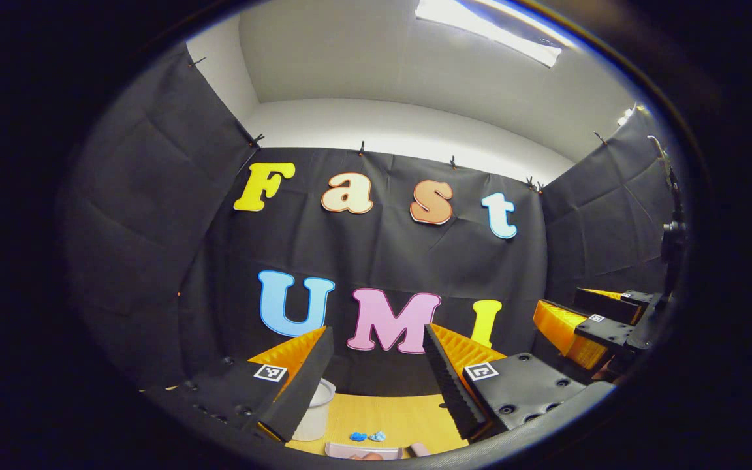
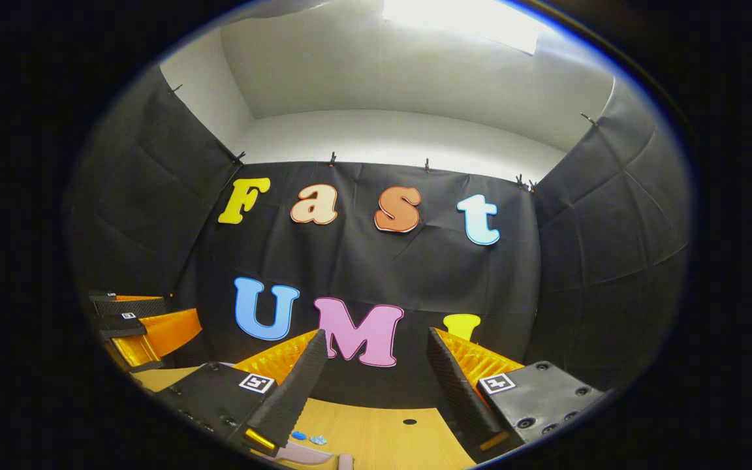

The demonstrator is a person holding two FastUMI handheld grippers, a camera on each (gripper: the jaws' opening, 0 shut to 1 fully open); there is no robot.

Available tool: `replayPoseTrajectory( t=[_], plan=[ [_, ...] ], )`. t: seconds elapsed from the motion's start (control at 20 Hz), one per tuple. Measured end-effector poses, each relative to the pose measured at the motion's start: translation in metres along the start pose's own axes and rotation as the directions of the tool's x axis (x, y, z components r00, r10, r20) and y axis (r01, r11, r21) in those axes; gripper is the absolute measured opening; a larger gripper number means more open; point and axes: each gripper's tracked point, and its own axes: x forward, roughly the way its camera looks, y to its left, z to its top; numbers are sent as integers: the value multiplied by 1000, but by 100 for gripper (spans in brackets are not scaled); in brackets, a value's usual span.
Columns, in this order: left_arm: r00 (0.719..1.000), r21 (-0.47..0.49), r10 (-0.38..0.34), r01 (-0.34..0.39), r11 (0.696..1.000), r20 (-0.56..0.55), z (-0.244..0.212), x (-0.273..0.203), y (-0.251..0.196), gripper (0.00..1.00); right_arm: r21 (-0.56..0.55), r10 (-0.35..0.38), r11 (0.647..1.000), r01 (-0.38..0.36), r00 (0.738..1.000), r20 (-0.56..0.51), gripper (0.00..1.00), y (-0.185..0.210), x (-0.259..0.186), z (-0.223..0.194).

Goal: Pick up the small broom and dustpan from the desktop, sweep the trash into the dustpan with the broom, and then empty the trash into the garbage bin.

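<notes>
Left gripper view: both grippers held high, jaws spread, nothing grasped.
The left gripper (image 1: 376, 372) and right gripper (image 2: 369, 385) should be lowered squarely onto the pinkish dustpan (image 1: 363, 450) at the desktop (image 1: 389, 414) edge, near the blue trash (image 1: 367, 436) and white bin (image 1: 317, 411).

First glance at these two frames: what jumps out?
Both claws stand open and hold nothing: the left claw and the right claw above the wooden desktop. Small blue trash scraps lie near the front edge, with a white bin to their left.
</notes>
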Motion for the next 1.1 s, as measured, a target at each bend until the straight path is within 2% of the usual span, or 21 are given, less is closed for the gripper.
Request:
replayPoseTrajectory(
  t=[0.65, 1.1],
  plan=[
    [1000, 17, 25, -25, 1000, -11, 0, -7, 6, 82, 6, 7, 1000, -7, 1000, -15, 98, 4, -3, -3],
    [1000, 35, -3, 4, 999, -13, 0, -6, 1, 82, 5, 3, 1000, -3, 1000, -18, 98, 7, -1, -4]
  ],
)
